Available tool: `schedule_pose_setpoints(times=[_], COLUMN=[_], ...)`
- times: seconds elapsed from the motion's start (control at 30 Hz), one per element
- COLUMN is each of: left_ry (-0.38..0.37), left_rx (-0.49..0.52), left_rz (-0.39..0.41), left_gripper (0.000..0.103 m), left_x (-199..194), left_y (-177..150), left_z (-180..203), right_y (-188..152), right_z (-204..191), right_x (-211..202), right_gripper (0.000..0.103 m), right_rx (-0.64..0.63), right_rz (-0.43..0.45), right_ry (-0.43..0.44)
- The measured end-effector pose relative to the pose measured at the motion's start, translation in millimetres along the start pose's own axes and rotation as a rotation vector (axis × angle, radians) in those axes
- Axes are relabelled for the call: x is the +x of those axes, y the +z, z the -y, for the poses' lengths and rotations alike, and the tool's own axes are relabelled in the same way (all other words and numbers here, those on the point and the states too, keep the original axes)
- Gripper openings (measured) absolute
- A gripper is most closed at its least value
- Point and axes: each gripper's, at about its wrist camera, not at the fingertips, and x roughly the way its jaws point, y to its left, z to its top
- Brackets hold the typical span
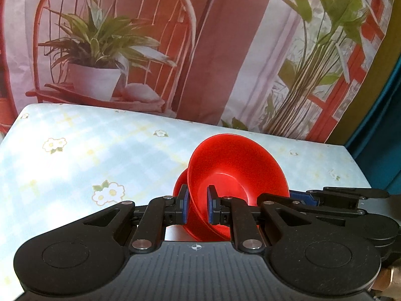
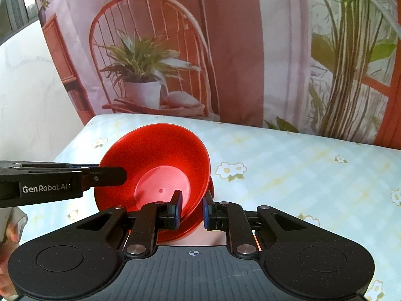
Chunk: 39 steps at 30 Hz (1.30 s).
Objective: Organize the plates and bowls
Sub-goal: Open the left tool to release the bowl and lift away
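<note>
A red bowl (image 1: pixel 238 165) hangs tilted over the table, its inside turned toward both cameras. A second red dish (image 1: pixel 180 183) sits nested under it, only its edge showing. My left gripper (image 1: pixel 198 202) is shut on the bowl's near rim, one pad inside and one outside. In the right wrist view the same bowl (image 2: pixel 160 155) and the dish under it (image 2: pixel 175 233) sit between the pads of my right gripper (image 2: pixel 191 209), which is shut on the opposite rim. The left gripper (image 2: pixel 117 173) reaches in from the left there; the right gripper (image 1: pixel 300 197) shows at the right in the left view.
Below lies a table (image 1: pixel 75 155) under a pale blue checked cloth with flowers. A printed backdrop (image 1: pixel 225 50) of a chair and plants hangs behind its far edge. A person's hand (image 2: pixel 10 228) shows at the lower left. A white wall (image 2: pixel 30 87) stands on the left.
</note>
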Motion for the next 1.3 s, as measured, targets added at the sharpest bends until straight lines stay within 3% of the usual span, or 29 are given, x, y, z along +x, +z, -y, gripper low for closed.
schedule_pose_setpoints(times=[0.47,0.6,0.83,0.93,1.0,1.13,1.3], left_ry=[0.005,0.02,0.036,0.047,0.075,0.096,0.085], left_rx=[-0.016,-0.024,-0.017,-0.006,0.004,0.038,0.01], left_rz=[-0.021,-0.016,-0.007,-0.001,-0.003,0.009,0.03], left_gripper=[0.015,0.016,0.018,0.034,0.056,0.057,0.057], left_x=[10,7,-3,-11,-17,-30,-50], left_y=[-5,-6,-5,-6,-7,-12,-23], left_z=[-5,-7,-7,-4,-1,4,7], right_y=[-5,-7,-9,-10,-10,-15,-28], right_z=[-1,-1,2,2,0,-4,-9], right_x=[10,9,0,-6,-12,-27,-46], right_gripper=[0.02,0.025,0.025,0.026,0.026,0.03,0.03], right_rx=[-0.029,-0.04,-0.042,-0.048,-0.06,-0.081,-0.118], right_rz=[0.007,0.014,0.039,0.051,0.062,0.09,0.12], right_ry=[-0.013,-0.029,-0.048,-0.049,-0.05,-0.039,-0.031])
